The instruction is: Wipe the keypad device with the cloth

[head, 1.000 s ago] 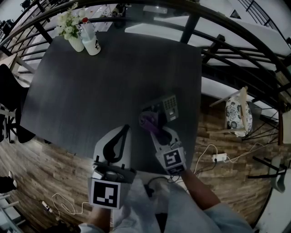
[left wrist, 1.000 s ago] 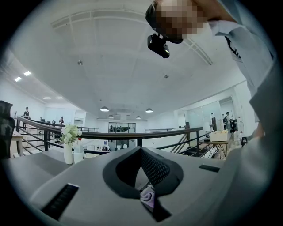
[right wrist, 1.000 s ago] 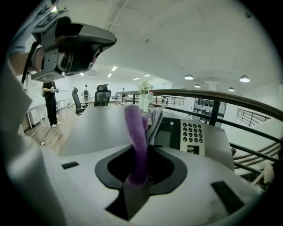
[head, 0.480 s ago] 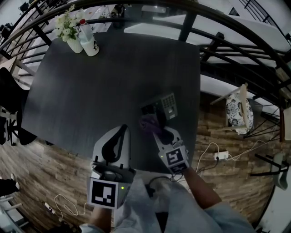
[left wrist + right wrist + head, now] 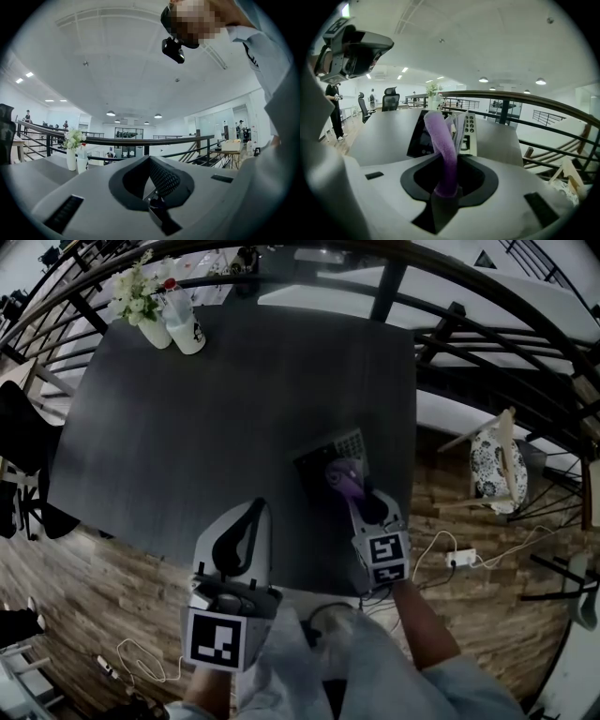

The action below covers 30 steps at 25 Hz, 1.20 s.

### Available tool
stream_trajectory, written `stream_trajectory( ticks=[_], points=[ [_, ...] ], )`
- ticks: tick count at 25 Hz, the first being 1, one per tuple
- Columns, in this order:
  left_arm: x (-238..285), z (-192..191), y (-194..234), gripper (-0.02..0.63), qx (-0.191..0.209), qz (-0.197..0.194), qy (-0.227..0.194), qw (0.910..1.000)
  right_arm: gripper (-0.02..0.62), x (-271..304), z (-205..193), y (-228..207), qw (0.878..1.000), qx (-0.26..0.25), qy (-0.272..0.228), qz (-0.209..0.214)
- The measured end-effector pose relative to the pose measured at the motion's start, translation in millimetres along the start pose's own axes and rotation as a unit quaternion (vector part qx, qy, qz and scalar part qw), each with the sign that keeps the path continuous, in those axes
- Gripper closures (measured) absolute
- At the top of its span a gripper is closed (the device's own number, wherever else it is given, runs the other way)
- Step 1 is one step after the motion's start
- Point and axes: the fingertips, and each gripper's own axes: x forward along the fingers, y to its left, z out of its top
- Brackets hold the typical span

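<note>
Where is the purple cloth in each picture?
Head view: the soft purple cloth is right of the middle, over the grey keypad device, pinched in the right claw.
Left gripper view: not in it.
Right gripper view: in the middle, rising from the shut claw.
Shared landmark: the white flowers in a vase, top left, left, far middle.

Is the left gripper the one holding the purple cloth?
No, the cloth is pinched in the right gripper, while the left gripper has its fingers together on nothing.
</note>
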Motion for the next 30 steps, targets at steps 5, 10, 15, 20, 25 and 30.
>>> stream_trajectory(
  ticks=[5,10,15,20,25,30],
  points=[
    [1.1,-1.2,-2.9,0.597,0.002,-0.004,0.004,1.0,0.495,-3.2,-15.4,-27.3,0.998,0.038,0.012,-0.04],
    [2.6,-0.9,-4.6,0.597,0.003,-0.011,0.006,0.9999,0.495,-5.9,-22.9,-43.6,0.997,0.038,0.023,-0.068],
    [3.9,0.8,-7.1,0.597,0.003,-0.014,0.0,0.9999,0.495,-8.9,-27.2,-55.0,0.995,0.033,0.034,-0.084],
    [5.8,4.5,-5.8,0.597,0.005,-0.016,-0.007,0.9998,0.497,-20.2,-8.5,-65.3,0.995,0.011,0.018,-0.094],
    [5.7,8.7,-2.5,0.597,0.003,-0.014,-0.015,0.9998,0.497,-27.5,39.6,-69.9,0.994,-0.068,-0.026,-0.086],
    [2.5,10.7,2.6,0.597,-0.002,-0.006,-0.02,0.9998,0.497,-19.6,88.7,-58.5,0.983,-0.159,-0.072,-0.056]
  ],
)
